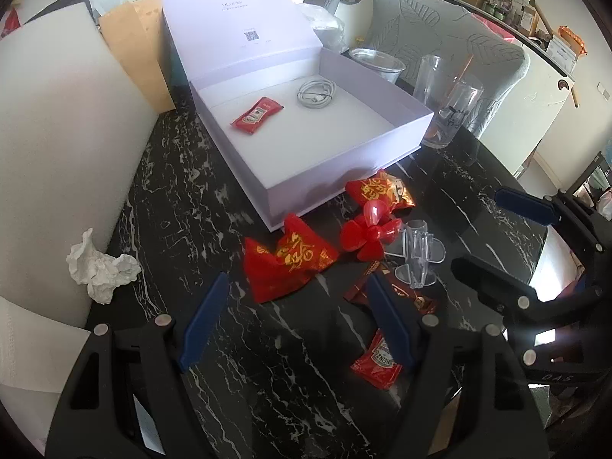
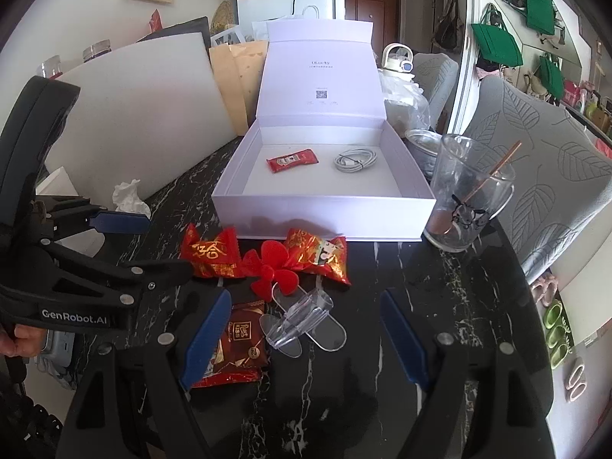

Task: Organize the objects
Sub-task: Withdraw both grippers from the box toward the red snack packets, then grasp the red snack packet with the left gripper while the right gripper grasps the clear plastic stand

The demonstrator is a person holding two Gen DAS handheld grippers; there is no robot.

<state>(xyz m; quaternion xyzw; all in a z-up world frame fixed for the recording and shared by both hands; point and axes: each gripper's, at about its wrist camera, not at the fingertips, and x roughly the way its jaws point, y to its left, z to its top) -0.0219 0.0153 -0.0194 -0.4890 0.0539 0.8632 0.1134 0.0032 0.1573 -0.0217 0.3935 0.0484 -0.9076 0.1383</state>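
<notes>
Black marble-veined table under everything. Tall white foam board leaning along its left edge, brown paper envelopes stacked behind. Grey leaf-print chair beyond the far right side.

Pale lilac gift box open at table centre, lid propped upright at the back. Inside: one red ketchup sachet toward the left, coiled white cable toward the right, well apart.

Clear drinking glass just beside the box's right front corner, thin stick inside leaning on the rim. Clear plastic bowl behind it.

Left gripper low over the table, blue fingers spread wide, nothing between them but bare marble. Right gripper likewise wide apart and empty, clear plastic stand lying on the table between its fingers, untouched.

Loose items in a cluster in front of the box: two red-and-gold snack packets, one each side of a red plastic fan blade. Dark brown chocolate packet nearer the grippers, partly behind the right gripper's left finger. Second Heinz ketchup sachet nearest the camera in the left wrist view, partly hidden by the left gripper's right finger.

Crumpled white tissue alone at the foot of the foam board.
</notes>
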